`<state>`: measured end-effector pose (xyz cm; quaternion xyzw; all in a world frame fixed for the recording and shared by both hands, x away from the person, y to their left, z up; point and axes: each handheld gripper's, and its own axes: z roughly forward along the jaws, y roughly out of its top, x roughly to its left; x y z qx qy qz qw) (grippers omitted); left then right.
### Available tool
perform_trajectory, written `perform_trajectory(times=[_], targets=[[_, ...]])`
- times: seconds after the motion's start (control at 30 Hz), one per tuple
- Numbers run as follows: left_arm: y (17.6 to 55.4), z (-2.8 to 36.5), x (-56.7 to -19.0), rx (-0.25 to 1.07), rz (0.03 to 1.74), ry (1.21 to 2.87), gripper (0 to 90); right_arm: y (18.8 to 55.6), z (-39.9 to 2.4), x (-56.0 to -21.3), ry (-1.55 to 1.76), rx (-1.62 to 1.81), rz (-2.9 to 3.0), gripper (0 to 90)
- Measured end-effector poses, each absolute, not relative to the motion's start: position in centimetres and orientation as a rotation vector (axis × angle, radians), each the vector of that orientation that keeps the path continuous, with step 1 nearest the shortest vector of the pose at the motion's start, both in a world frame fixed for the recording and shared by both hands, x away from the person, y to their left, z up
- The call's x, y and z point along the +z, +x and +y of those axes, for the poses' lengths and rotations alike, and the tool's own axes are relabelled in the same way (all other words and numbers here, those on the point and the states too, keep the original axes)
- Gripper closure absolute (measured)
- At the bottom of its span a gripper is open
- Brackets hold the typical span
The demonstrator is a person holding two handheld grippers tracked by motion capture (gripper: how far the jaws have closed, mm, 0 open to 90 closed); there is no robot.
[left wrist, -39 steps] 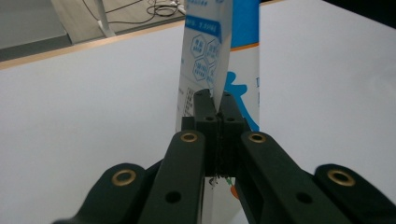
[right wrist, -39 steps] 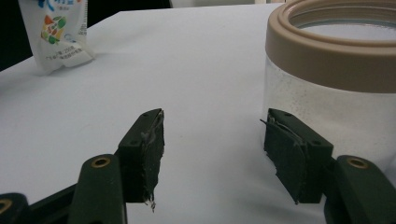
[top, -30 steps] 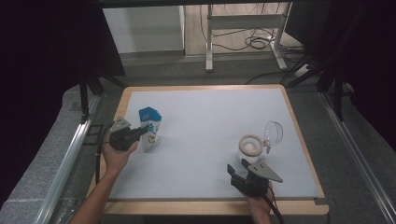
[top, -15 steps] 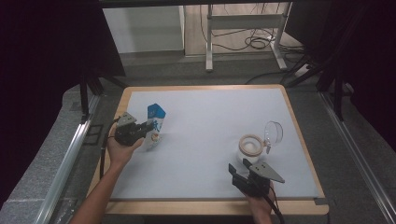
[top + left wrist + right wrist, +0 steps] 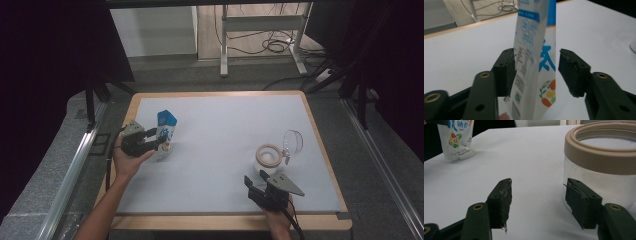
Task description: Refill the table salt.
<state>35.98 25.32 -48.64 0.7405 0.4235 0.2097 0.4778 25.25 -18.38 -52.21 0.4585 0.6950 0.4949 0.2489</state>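
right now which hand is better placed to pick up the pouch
Left. The left gripper already straddles the upright pouch; its jaws have just been opening, with a gap at one pad. The right gripper sits open beside the jar, across the table.

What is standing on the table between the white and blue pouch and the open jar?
Nothing visible. In the high view only bare white table lies between the pouch, standing between the left gripper's just-opened jaws, and the jar, with the right gripper near it.
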Motion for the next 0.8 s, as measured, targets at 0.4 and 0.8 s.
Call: perform_trajectory(times=[0.4, 0.8], targets=[[36.9, 26.0, -49.3, 0.46, 1.078, 1.807, 43.7, 25.3, -18.5, -52.2, 1.247, 1.348, 1.886, 38.6], [38.2, 26.4, -49.6, 0.506, 1.155, 1.801, 89.2, 25.1, -18.6, -52.0, 1.247, 1.354, 1.872, 38.6]])
